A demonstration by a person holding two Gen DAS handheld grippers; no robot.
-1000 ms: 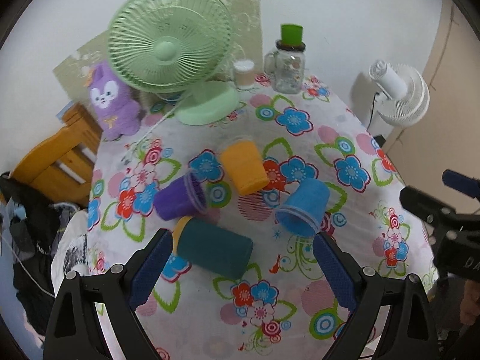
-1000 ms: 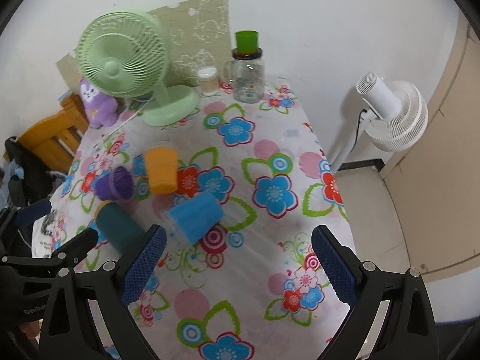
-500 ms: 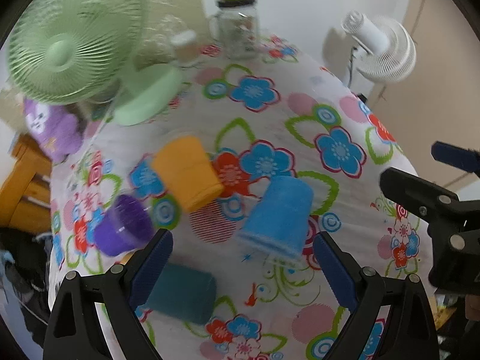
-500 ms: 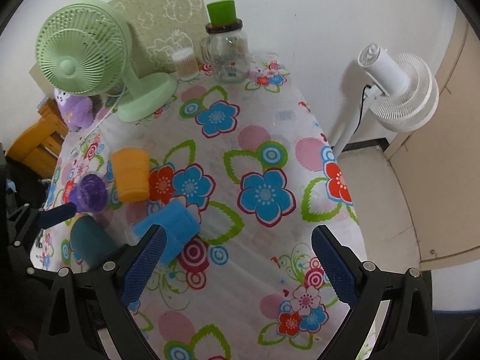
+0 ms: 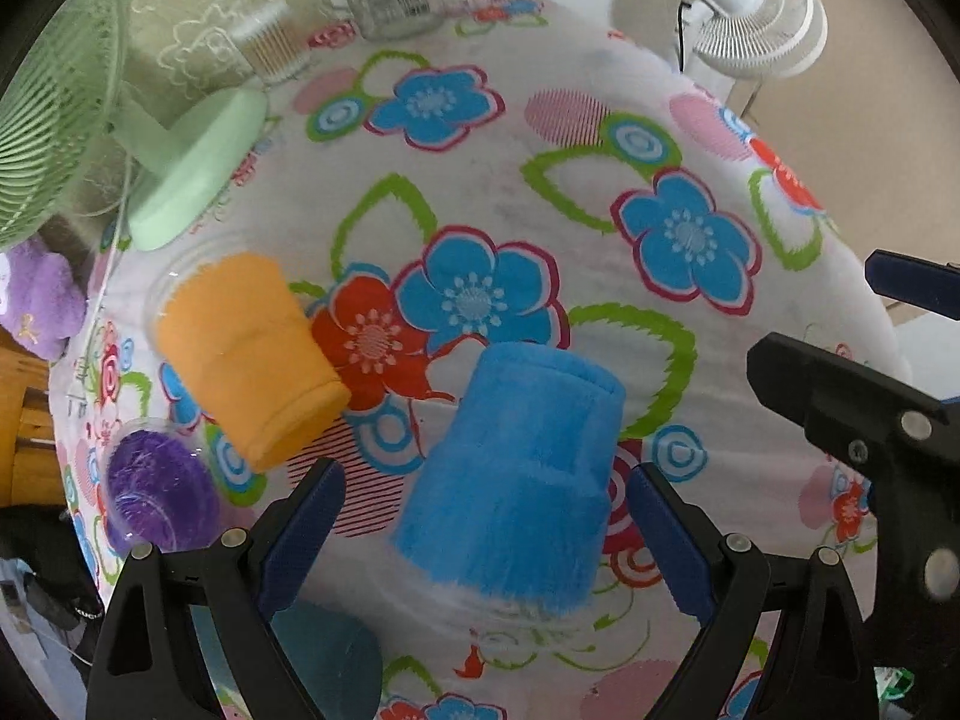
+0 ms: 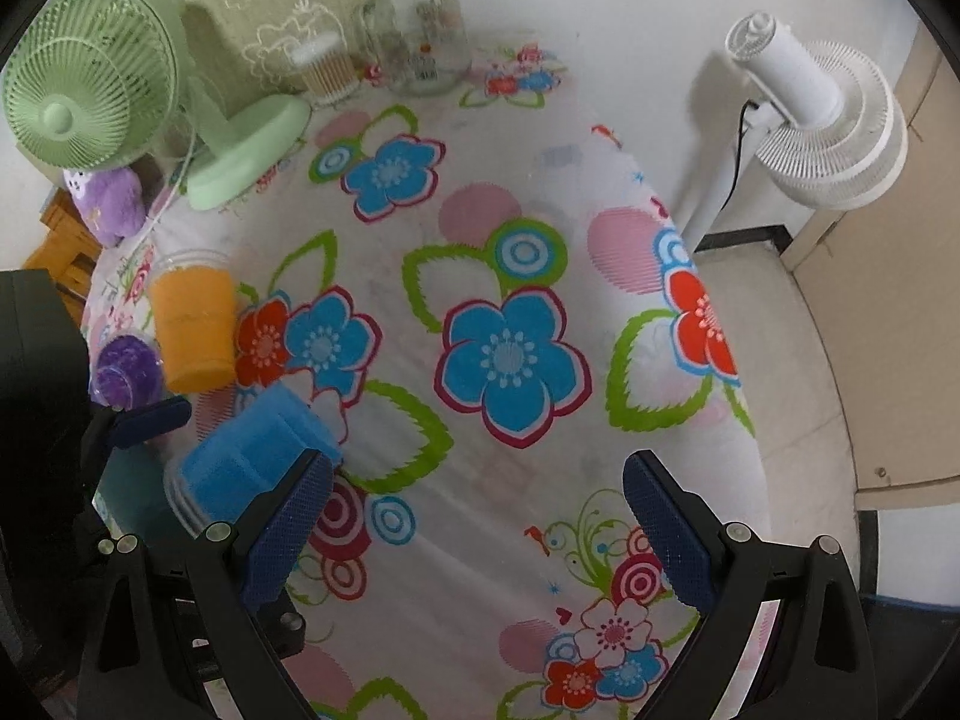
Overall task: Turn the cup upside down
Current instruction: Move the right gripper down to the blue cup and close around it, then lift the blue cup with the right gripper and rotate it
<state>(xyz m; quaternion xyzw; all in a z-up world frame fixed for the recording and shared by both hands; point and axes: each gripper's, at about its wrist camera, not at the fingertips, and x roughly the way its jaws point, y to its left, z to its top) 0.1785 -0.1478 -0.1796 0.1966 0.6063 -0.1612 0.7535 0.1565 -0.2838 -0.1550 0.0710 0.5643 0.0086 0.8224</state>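
A fuzzy blue cup [image 5: 516, 480] lies on its side on the flowered tablecloth, its clear rim toward me. My left gripper [image 5: 480, 540] is open, with the blue pads on either side of the cup's rim end, not touching. The cup also shows in the right wrist view [image 6: 252, 462] at the lower left. My right gripper [image 6: 474, 534] is open and empty over the cloth to the cup's right. An orange cup [image 5: 246, 354], a purple cup [image 5: 159, 489] and a teal cup [image 5: 324, 660] lie on their sides at the left.
A green desk fan [image 6: 90, 72] stands at the back left beside a purple plush toy [image 6: 111, 204]. A glass jar [image 6: 420, 36] and a small container [image 6: 327, 69] stand at the back. A white floor fan [image 6: 822, 120] stands beyond the table's right edge [image 6: 738, 396].
My left gripper has moved forward and down, so the blue cup now lies between its open pads. The right gripper has moved slightly closer to the table.
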